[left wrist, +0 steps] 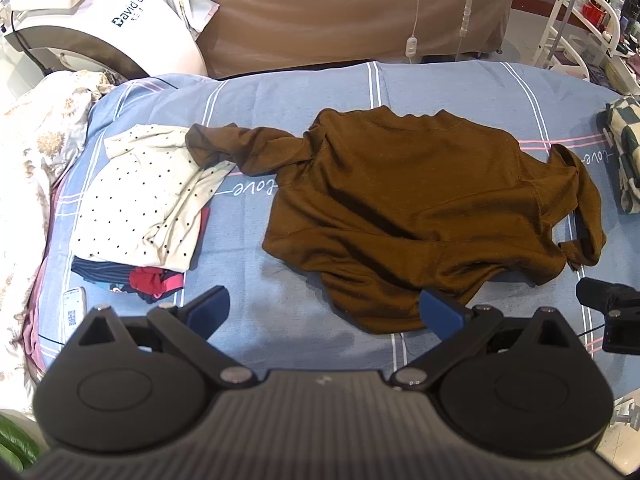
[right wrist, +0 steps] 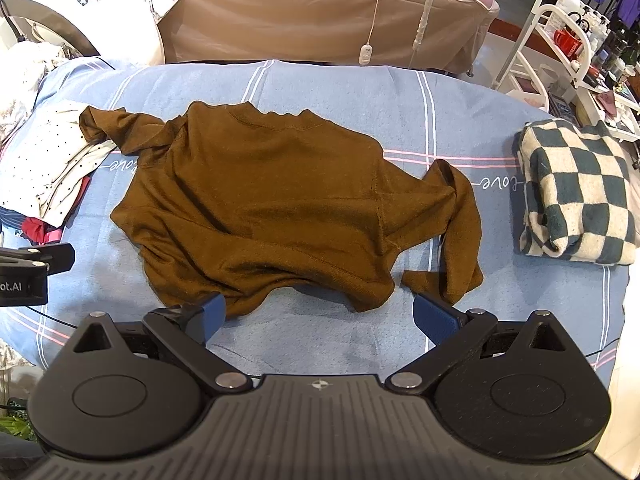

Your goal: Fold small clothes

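Both claws, left claw (left wrist: pixel 324 312) and right claw (right wrist: pixel 320 312), spread empty just short of brown sweater (right wrist: pixel 280 200) hem, sleeves outstretched sideways.

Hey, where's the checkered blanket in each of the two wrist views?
Left wrist: the checkered blanket is cut off at the far right edge, past the brown sweater's right sleeve.
Right wrist: the blanket lies folded and in full view on the right of the bedsheet.
Shared landmark: the word "love" printed on the sheet just left of the blanket.
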A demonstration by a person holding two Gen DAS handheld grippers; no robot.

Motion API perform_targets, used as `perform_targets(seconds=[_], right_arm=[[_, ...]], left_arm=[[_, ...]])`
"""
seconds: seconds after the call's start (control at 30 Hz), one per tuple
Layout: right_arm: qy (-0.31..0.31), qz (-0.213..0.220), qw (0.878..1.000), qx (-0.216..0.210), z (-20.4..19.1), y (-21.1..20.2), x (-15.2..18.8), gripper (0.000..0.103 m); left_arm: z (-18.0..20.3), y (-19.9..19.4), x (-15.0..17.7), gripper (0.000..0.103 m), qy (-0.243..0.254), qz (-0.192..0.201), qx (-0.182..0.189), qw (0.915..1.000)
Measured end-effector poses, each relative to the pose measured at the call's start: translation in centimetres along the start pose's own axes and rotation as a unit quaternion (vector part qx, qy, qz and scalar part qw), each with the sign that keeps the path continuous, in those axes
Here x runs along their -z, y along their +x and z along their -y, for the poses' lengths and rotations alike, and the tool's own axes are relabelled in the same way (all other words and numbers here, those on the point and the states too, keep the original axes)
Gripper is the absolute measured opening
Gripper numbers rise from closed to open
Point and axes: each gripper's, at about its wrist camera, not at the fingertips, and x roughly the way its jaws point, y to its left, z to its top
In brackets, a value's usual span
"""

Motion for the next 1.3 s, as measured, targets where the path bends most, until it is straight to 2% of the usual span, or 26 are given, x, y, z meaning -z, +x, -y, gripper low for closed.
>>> perform_targets(seconds=[1.3], right_arm=[[0.002, -0.001, 1.000, -0.002, -0.39, -0.10, 0.12, 0.103]], left_arm=[[-0.03, -0.18, 0.00, 0.103, -0.004, 0.001, 0.002, 1.0000]])
